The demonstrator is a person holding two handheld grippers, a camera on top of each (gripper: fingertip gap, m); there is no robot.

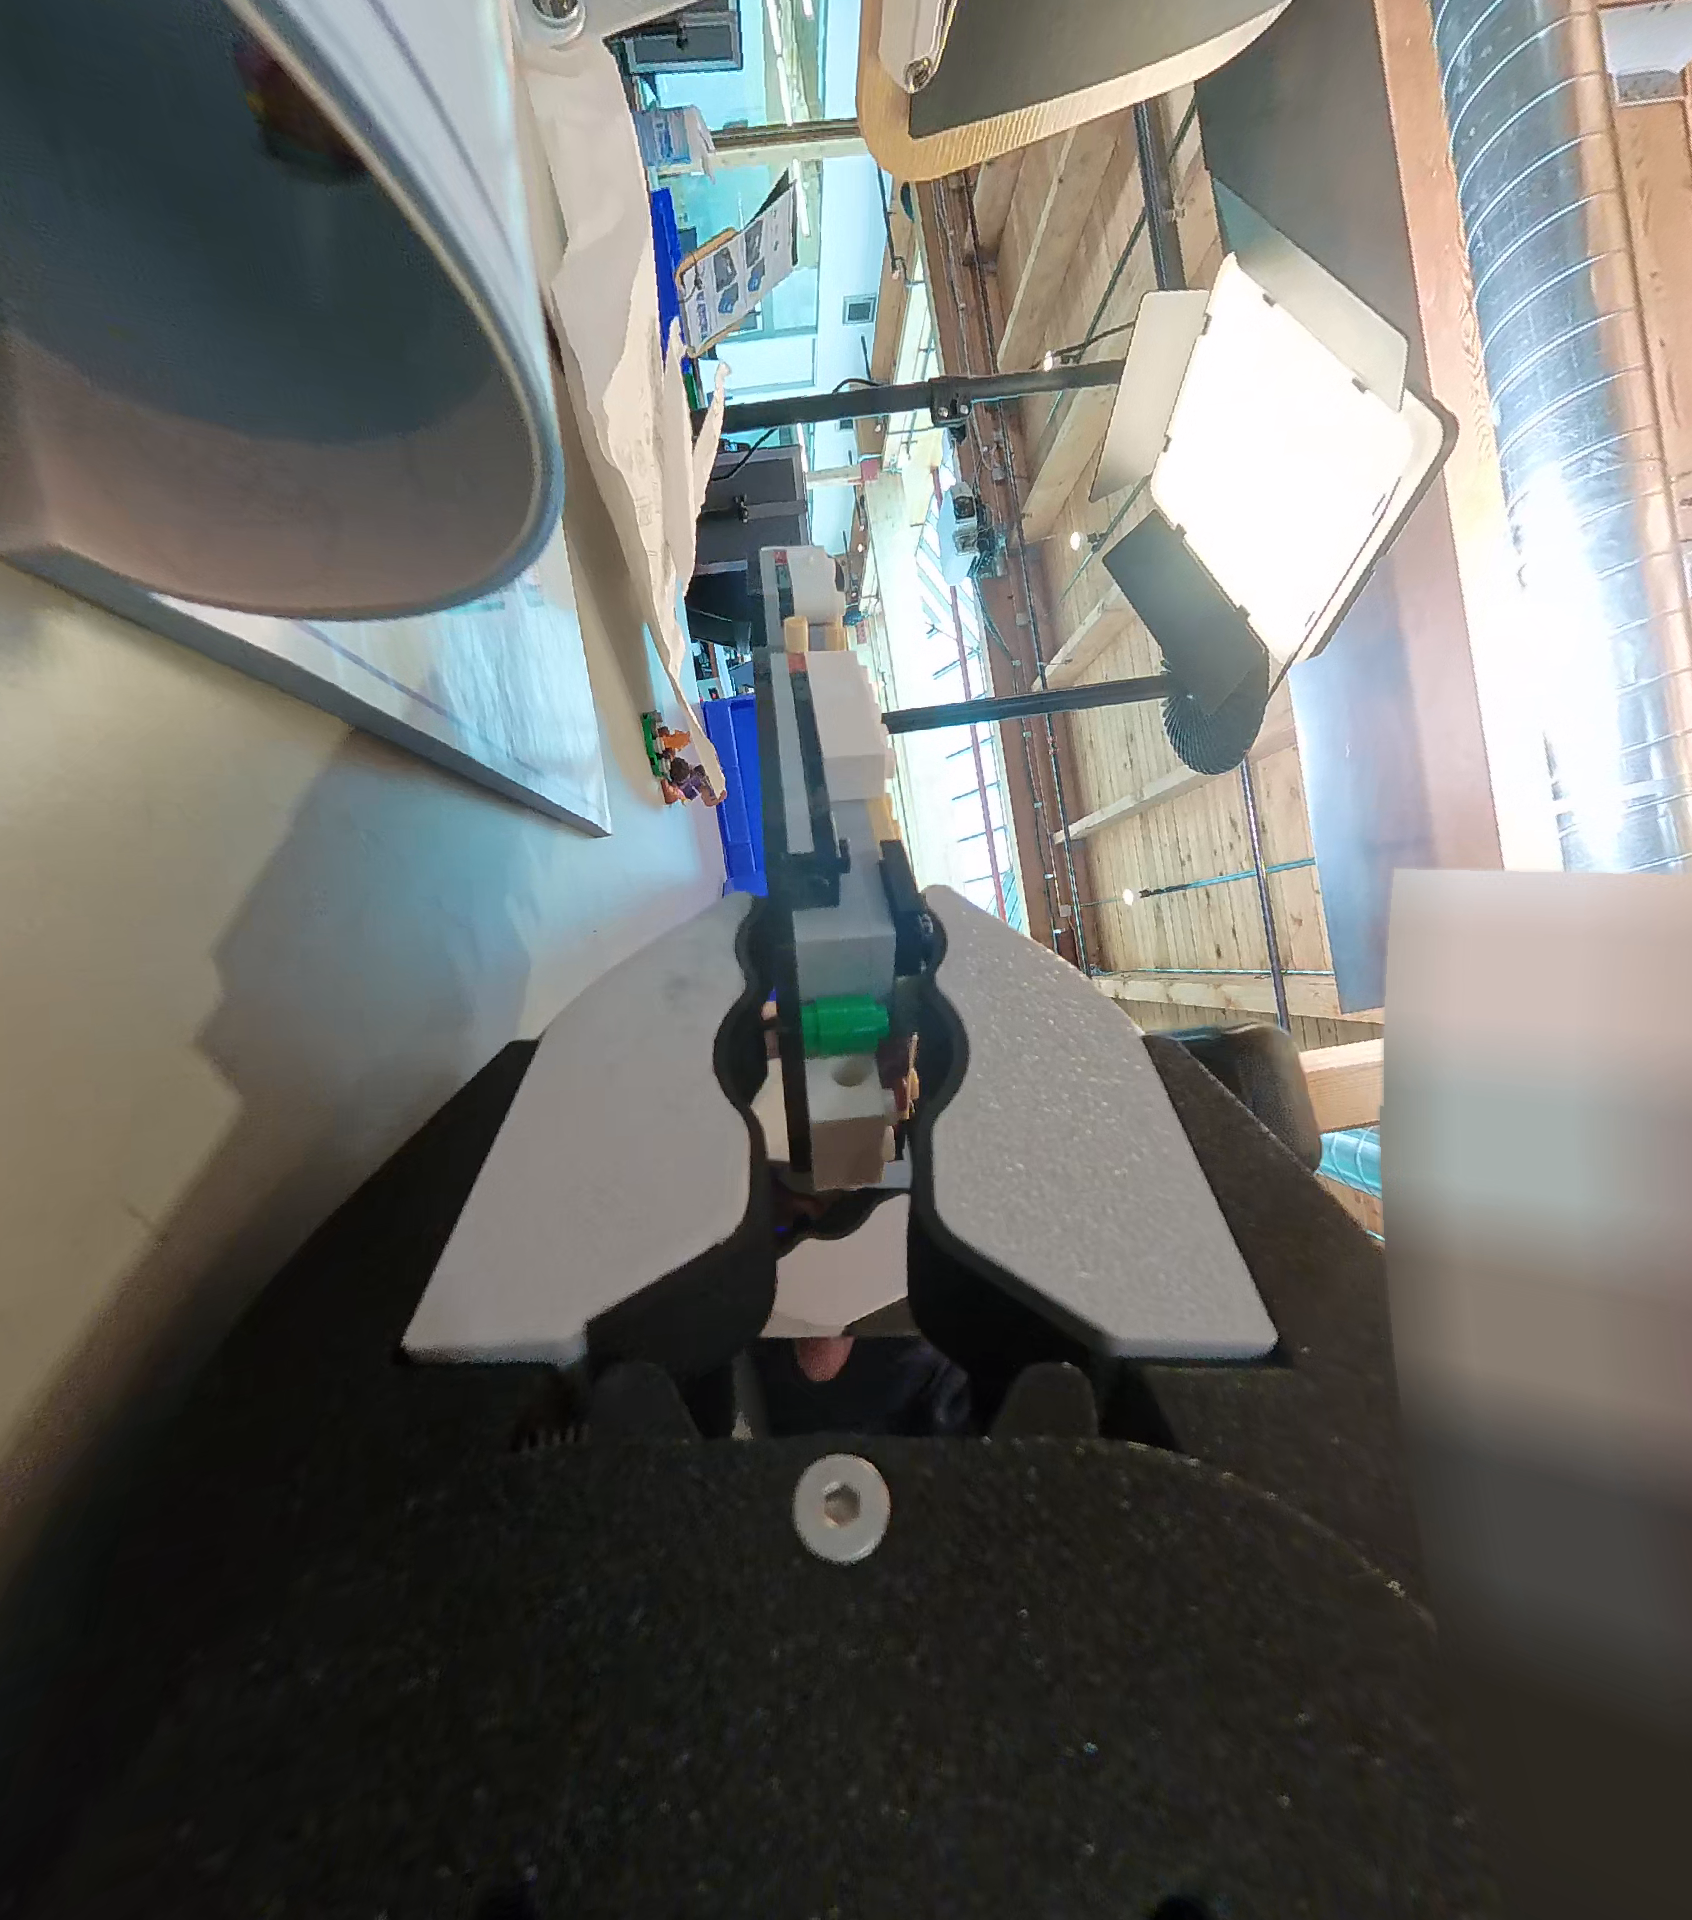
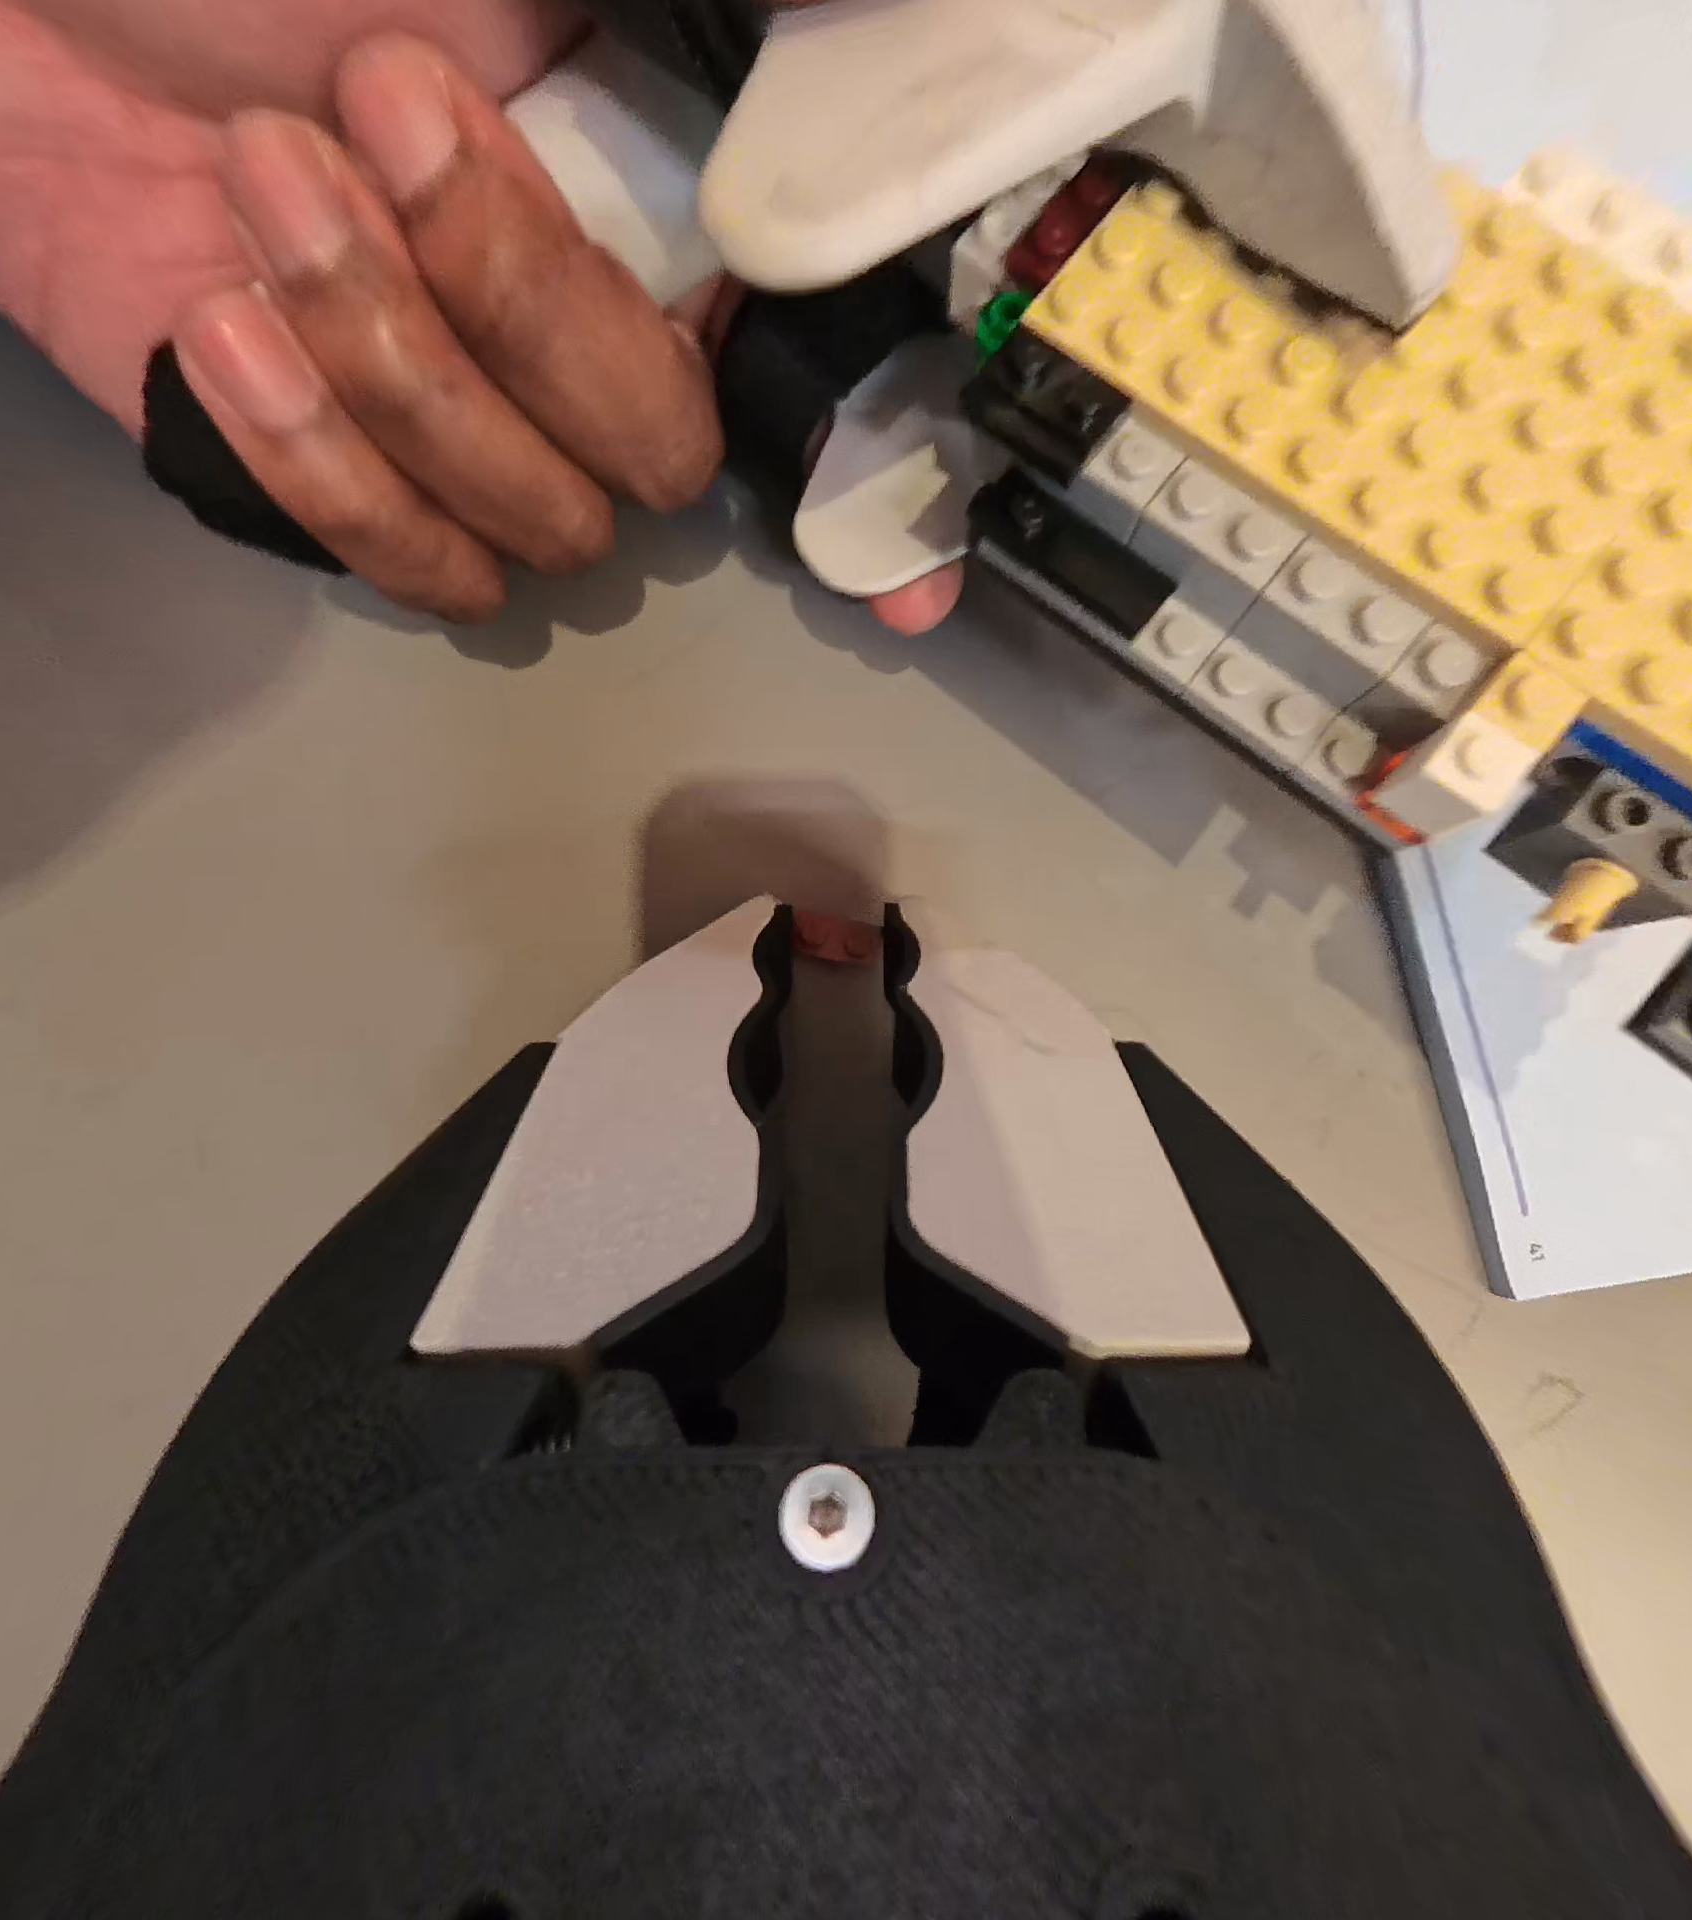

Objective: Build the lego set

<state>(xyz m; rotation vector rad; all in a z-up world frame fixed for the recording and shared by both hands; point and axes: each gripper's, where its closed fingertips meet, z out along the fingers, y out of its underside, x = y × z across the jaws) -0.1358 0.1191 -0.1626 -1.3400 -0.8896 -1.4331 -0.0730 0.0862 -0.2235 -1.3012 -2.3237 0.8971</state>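
Your left gripper is clamped on the brick model, its tan studded top resting over the booklet's corner. Your right gripper pinches a small red plate just above the bare table.

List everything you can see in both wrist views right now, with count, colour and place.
Brick model: one, tan, grey, black and white; clamped in the left tongs, above the table.
Small brick: one, dark red; pinched at the right tongs' tips.
Booklet: one, pale blue-white; on the table, right.
Table: one, beige.
Bins: blue, far end of the table; count unclear.
Small figures: a cluster, green, orange, purple; beside the bins.
Lamp panel: one, white, overhead.
Hand: one, gripping the left tongs' handle.
Left tongs: white fingers, black body.
Right tongs: same colours.
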